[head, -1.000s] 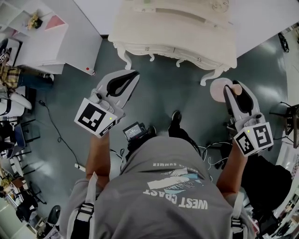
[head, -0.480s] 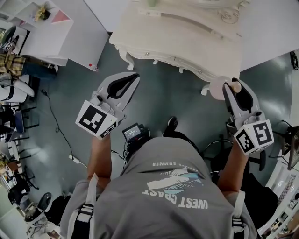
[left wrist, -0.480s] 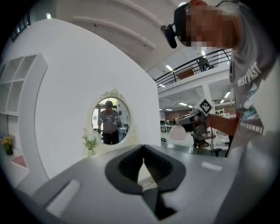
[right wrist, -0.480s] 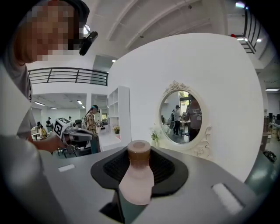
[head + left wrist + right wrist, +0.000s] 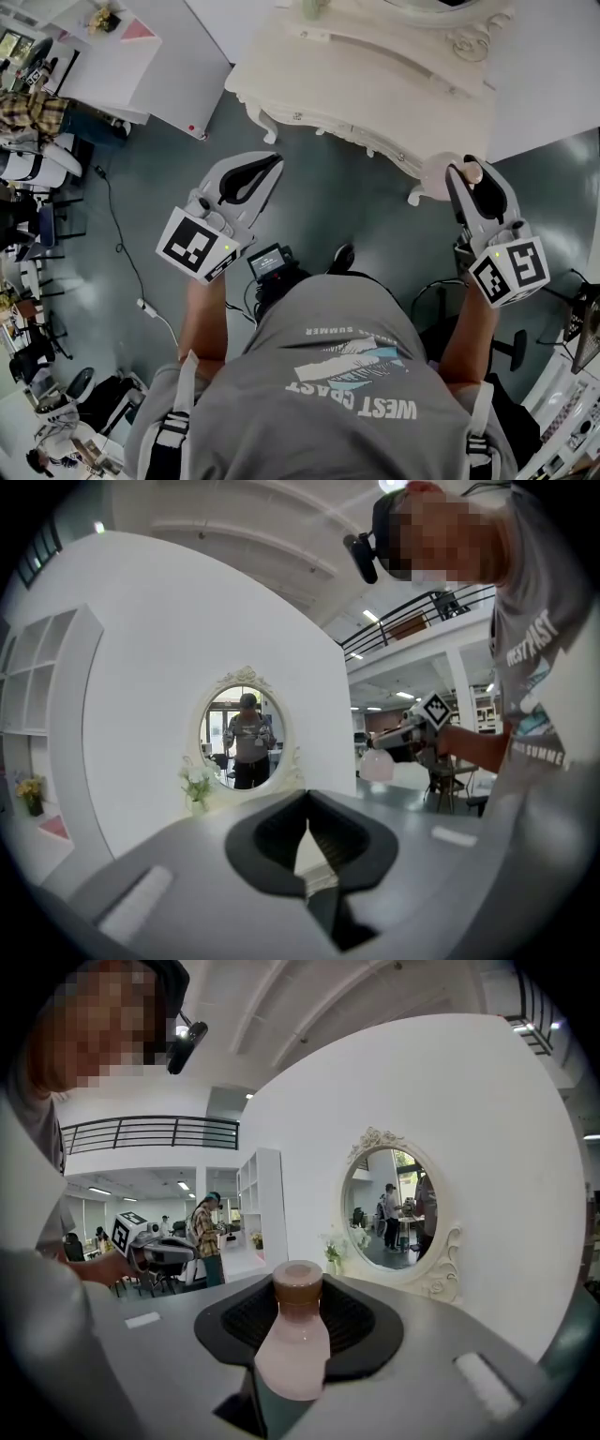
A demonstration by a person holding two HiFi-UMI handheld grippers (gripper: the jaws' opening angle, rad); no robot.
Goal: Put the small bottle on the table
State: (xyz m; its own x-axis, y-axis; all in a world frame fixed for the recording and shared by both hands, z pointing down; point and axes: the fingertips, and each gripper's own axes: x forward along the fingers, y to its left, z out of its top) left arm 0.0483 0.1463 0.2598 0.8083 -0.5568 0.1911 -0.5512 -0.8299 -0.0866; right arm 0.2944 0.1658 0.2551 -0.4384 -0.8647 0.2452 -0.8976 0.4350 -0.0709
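Observation:
My right gripper (image 5: 466, 170) is shut on a small pale pink bottle (image 5: 437, 180) with a brown cap (image 5: 475, 172). It holds the bottle in the air just off the front right corner of the cream ornate dressing table (image 5: 375, 84). In the right gripper view the bottle (image 5: 292, 1349) sits between the dark pads (image 5: 352, 1321), cap pointing away. My left gripper (image 5: 270, 161) hovers over the grey floor in front of the table, shut and empty. In the left gripper view its fingertips (image 5: 307, 803) meet, and the bottle (image 5: 377, 764) shows far off to the right.
An oval mirror (image 5: 398, 1208) and a small vase of flowers (image 5: 197, 785) stand at the back of the table. A white shelf unit (image 5: 141, 56) is at the upper left. Cables (image 5: 122, 253) trail on the floor, and a seated person (image 5: 37, 112) and chairs are at the far left.
The table has drawn closer to both grippers and now lies nearer the bottle. Both grippers keep their pose and the bottle stays gripped.

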